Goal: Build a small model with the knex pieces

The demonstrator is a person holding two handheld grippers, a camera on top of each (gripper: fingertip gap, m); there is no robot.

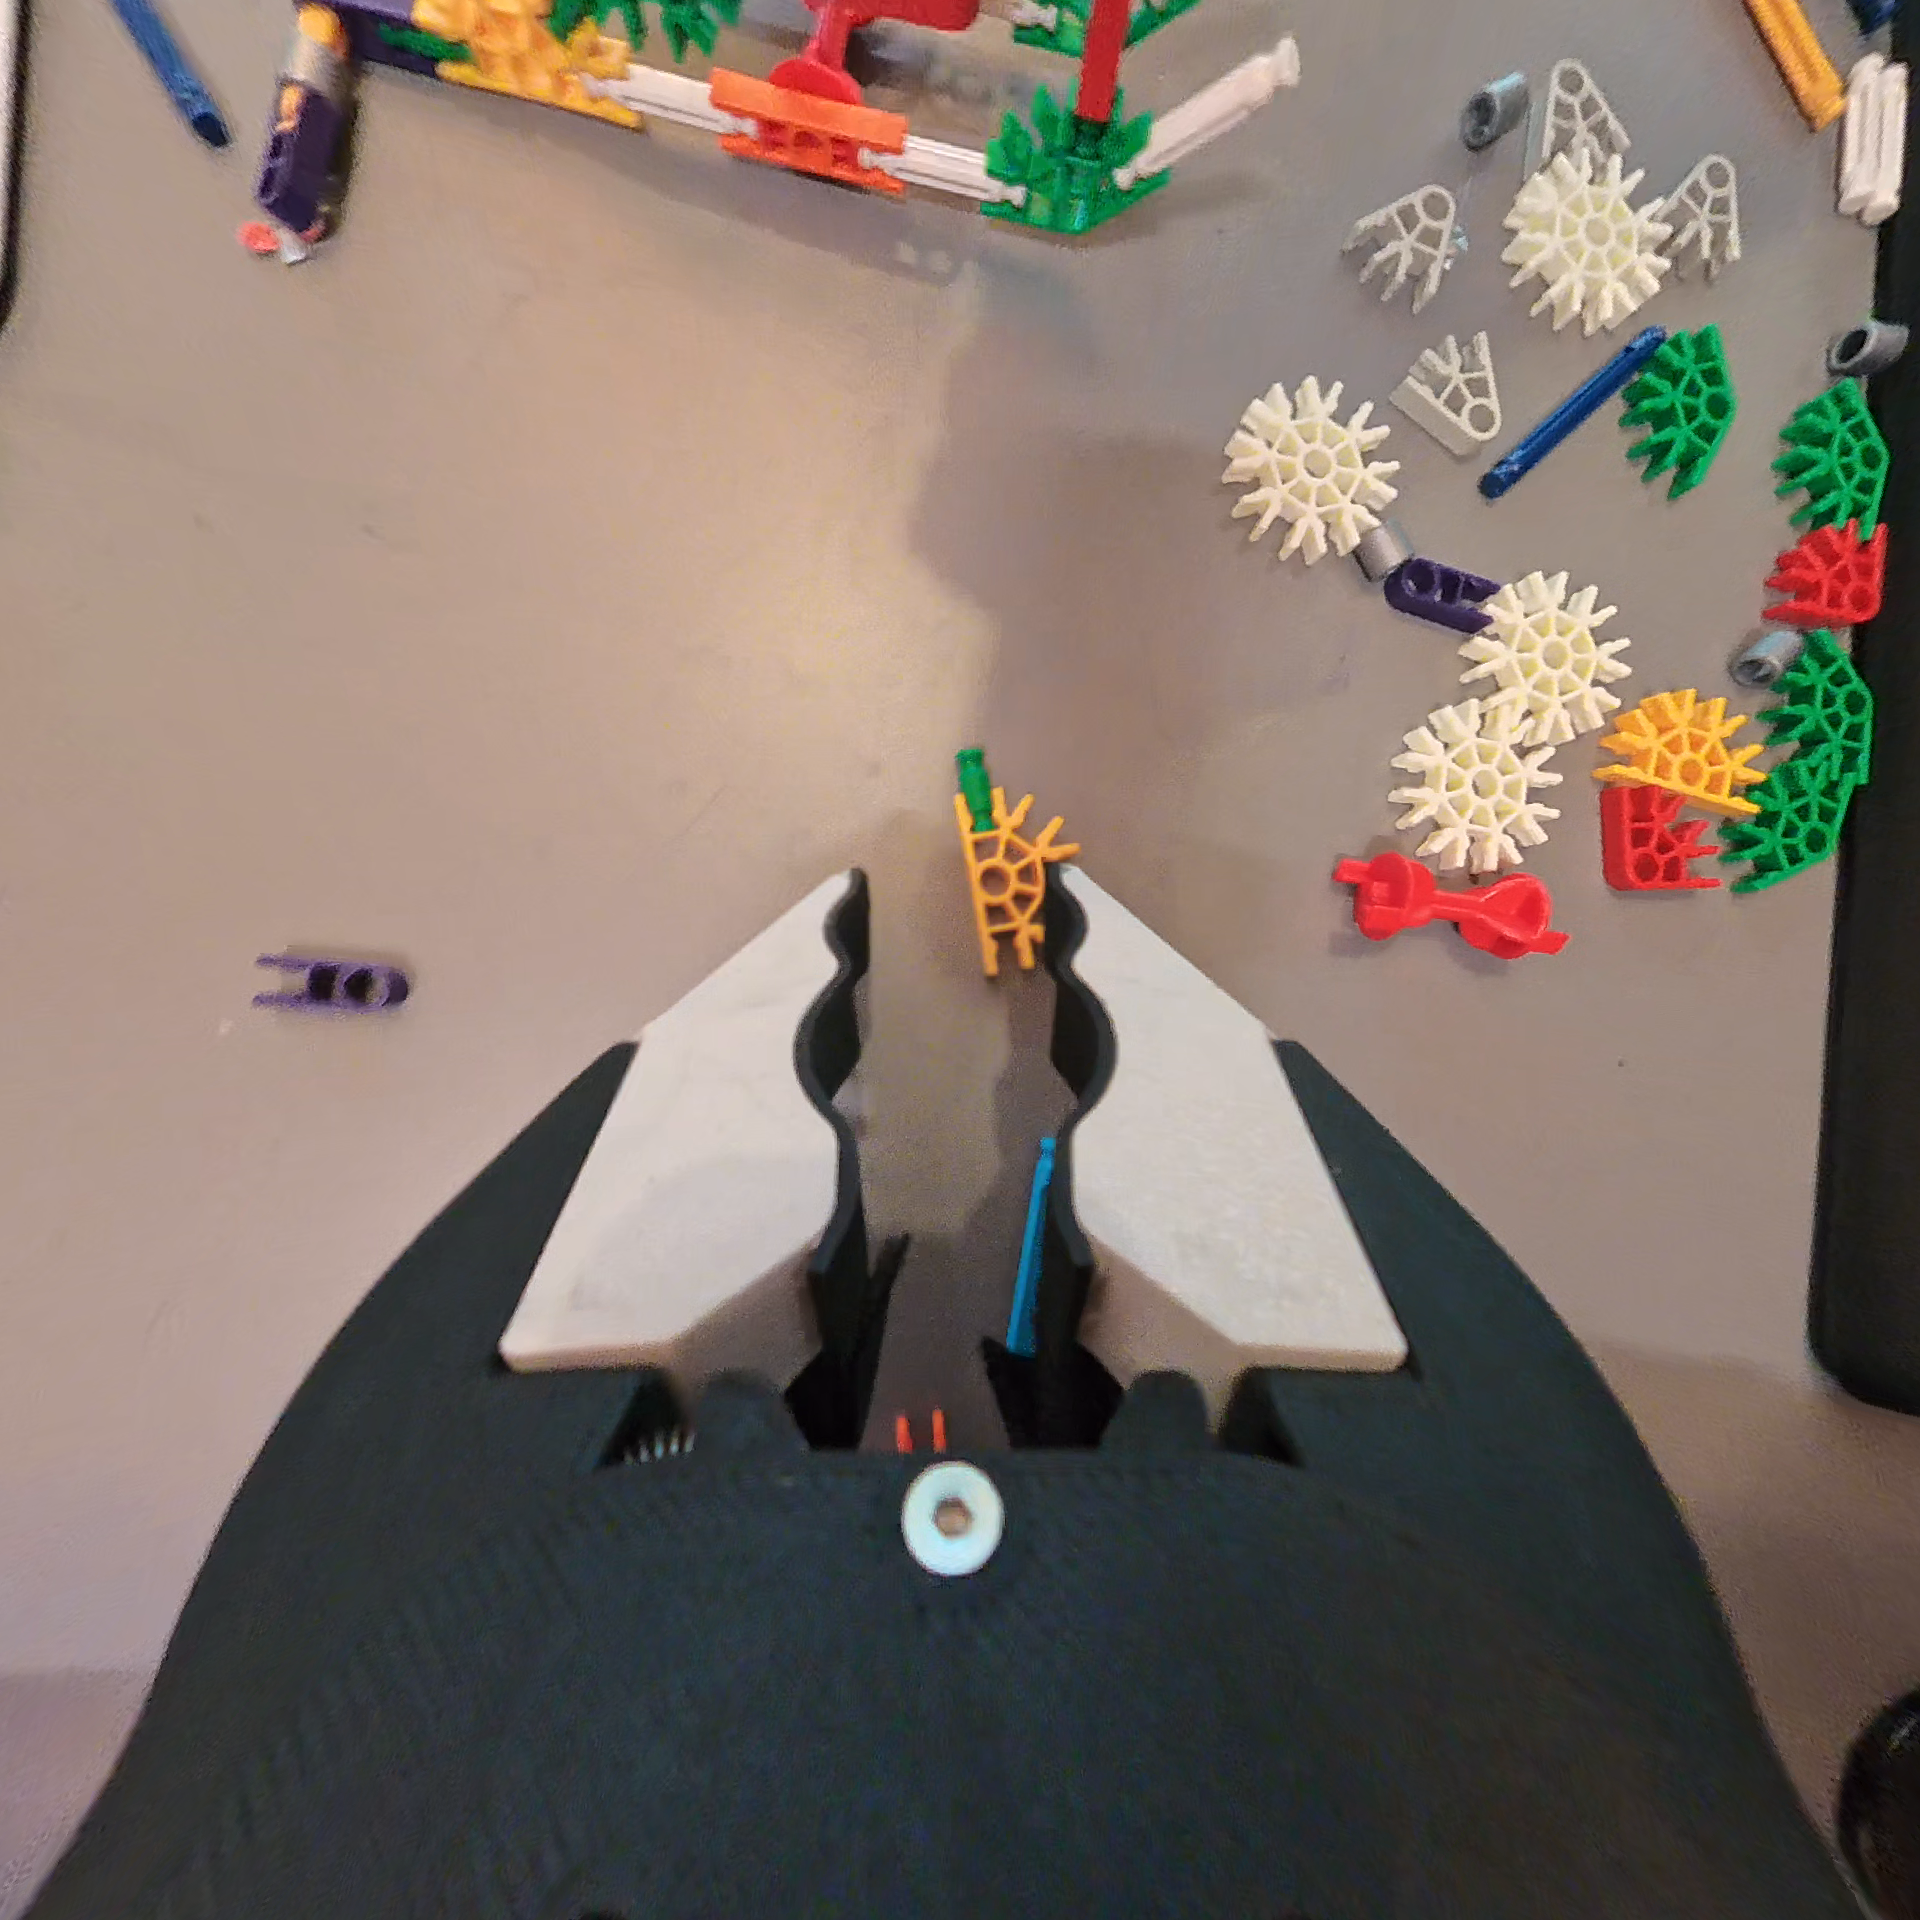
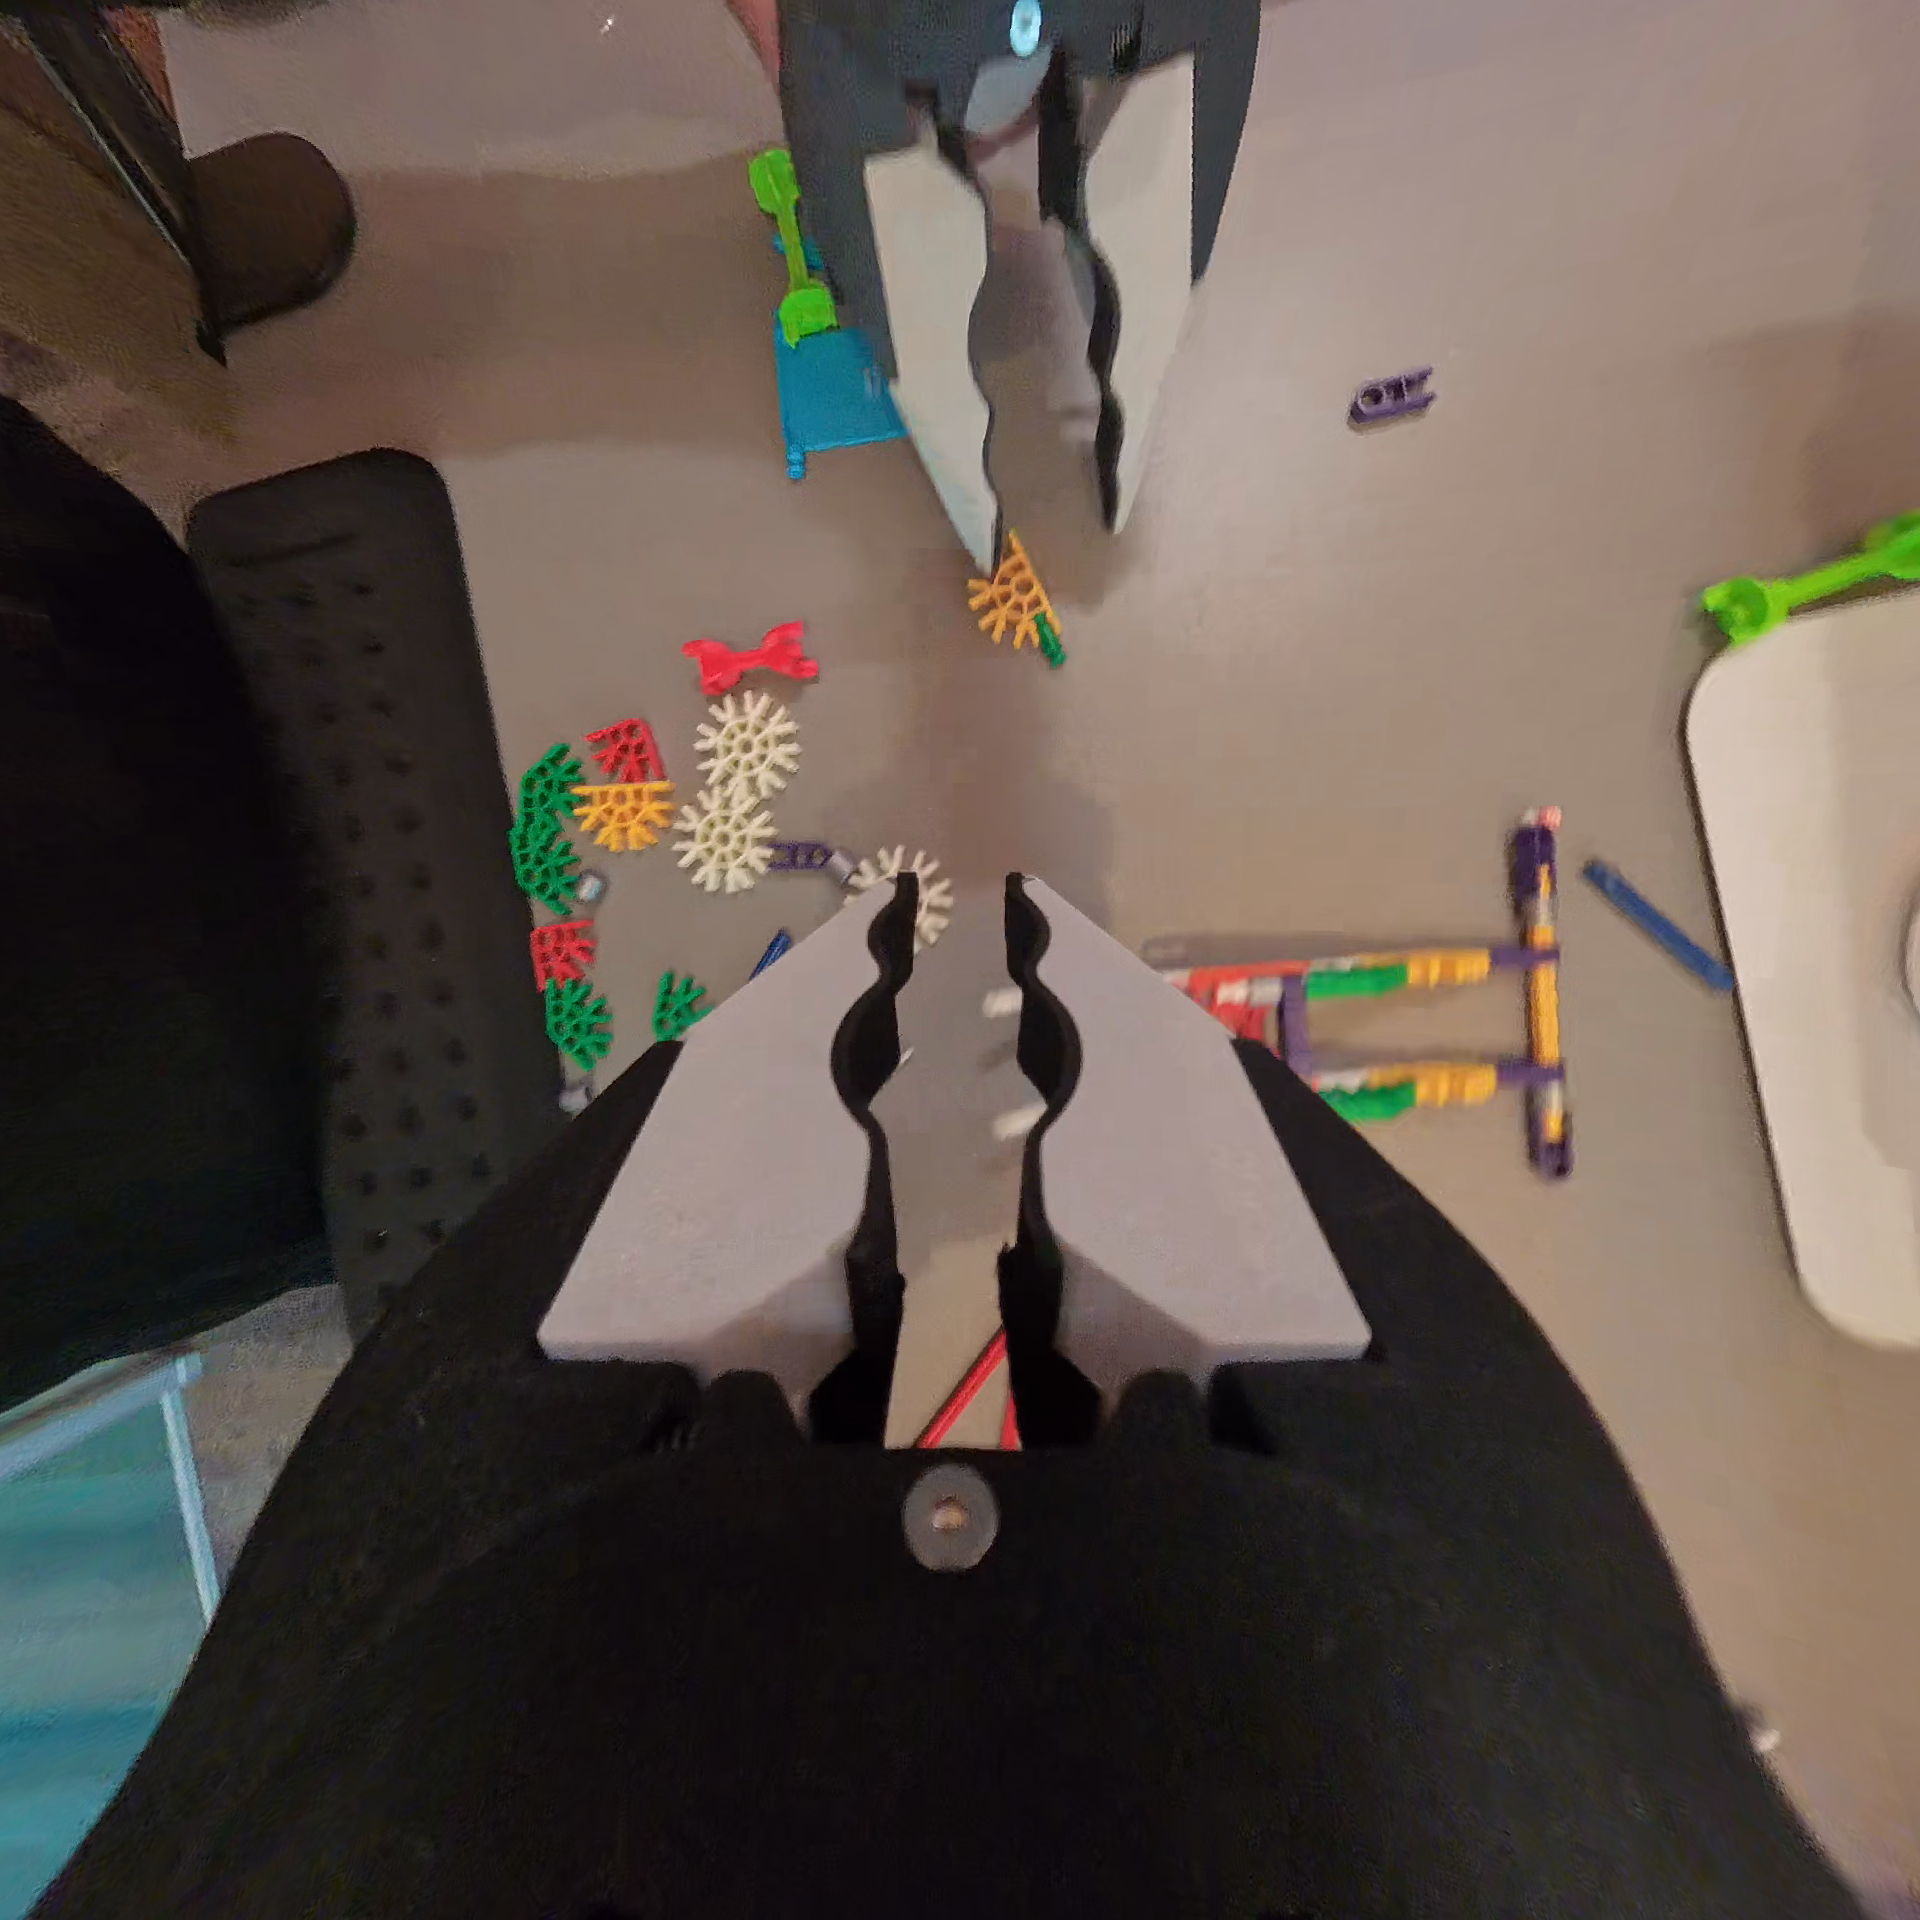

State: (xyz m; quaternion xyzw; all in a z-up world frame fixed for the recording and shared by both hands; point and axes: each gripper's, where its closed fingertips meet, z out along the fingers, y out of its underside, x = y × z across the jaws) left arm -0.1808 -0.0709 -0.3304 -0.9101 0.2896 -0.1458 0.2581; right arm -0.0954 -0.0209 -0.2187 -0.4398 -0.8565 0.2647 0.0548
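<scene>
- Left gripper (image 1: 956, 894): black printed body; two pale grey wedge fingers (image 1: 717, 1132) with wavy black inner pads; silver screw (image 1: 952, 1519) behind the fingers
- Right gripper (image 2: 961, 894): same black body; grey fingers (image 2: 727, 1153); dull washer (image 2: 949, 1519) behind them

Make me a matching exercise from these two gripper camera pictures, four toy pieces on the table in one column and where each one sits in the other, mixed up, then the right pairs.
Things:
1. yellow connector
2. lone purple clip
3. red bow-shaped piece
4. built frame

Places:
A. far edge of the left wrist view
B. alone on bare table, left of the left gripper
C. at the near end of the loose pile, by the white snowflake connectors
D. at the left gripper's fingertips, green rod stub attached

Pairs: 1-D, 2-B, 3-C, 4-A
</scene>
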